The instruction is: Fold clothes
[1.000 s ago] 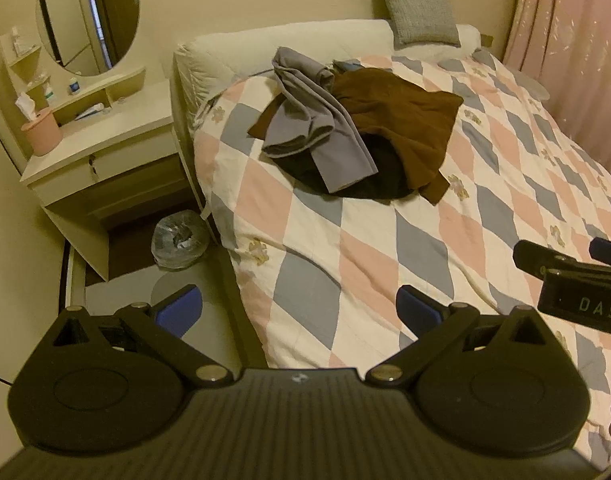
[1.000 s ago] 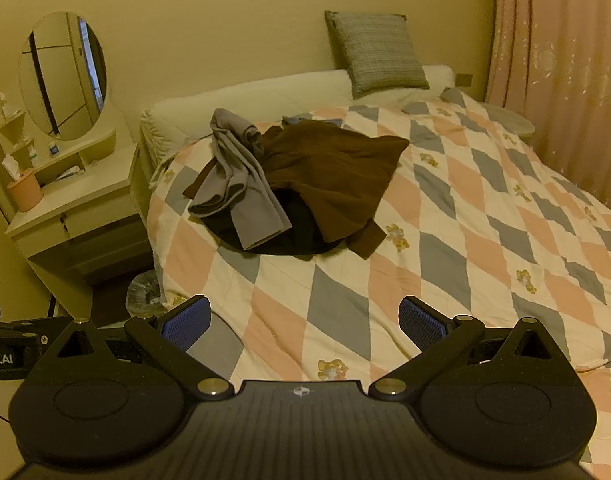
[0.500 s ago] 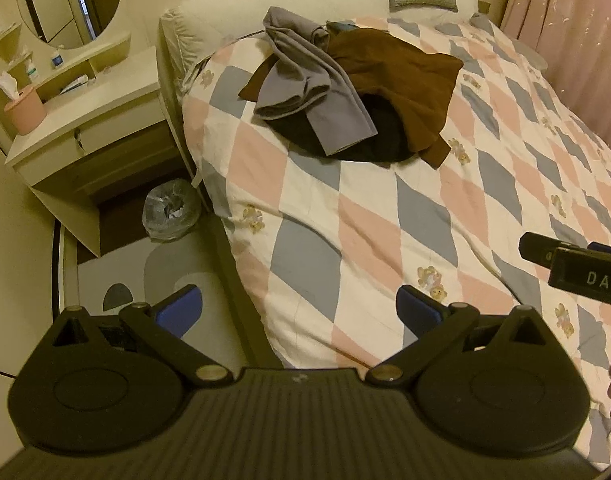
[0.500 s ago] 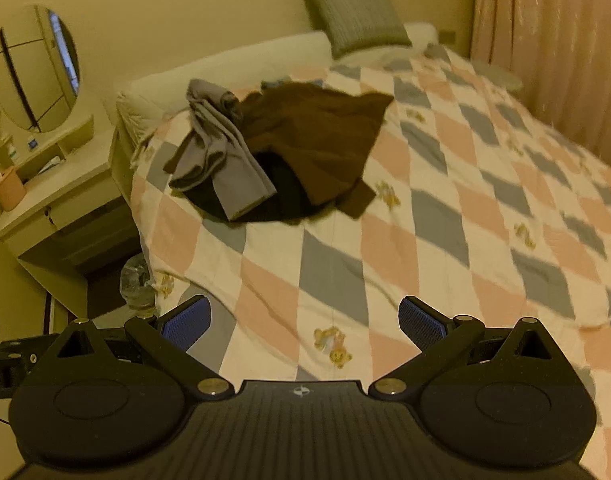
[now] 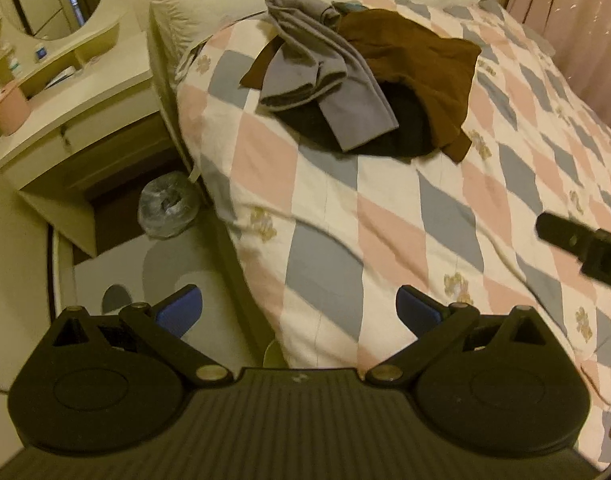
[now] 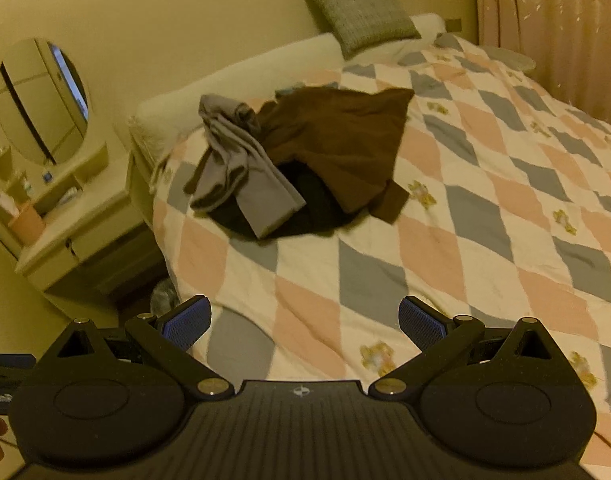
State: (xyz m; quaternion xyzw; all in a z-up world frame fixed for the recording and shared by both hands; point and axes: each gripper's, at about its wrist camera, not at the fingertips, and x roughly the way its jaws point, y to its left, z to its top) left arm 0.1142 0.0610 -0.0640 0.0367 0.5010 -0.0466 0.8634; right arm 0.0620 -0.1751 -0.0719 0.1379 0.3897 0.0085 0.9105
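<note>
Clothes pile (image 5: 365, 76) nearer than before

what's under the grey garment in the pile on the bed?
Under the crumpled grey garment lies a black garment, with a brown garment overlapping beside it. How far the black one extends, or anything beneath it, is hidden.

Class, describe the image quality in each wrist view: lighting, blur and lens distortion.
Left wrist view: warm yellowish light, fisheye bending of the bed, slight motion blur on the quilt. Right wrist view: same dim yellow cast, curved walls, clothes pile softly blurred, dark vignette in the corners.
</note>
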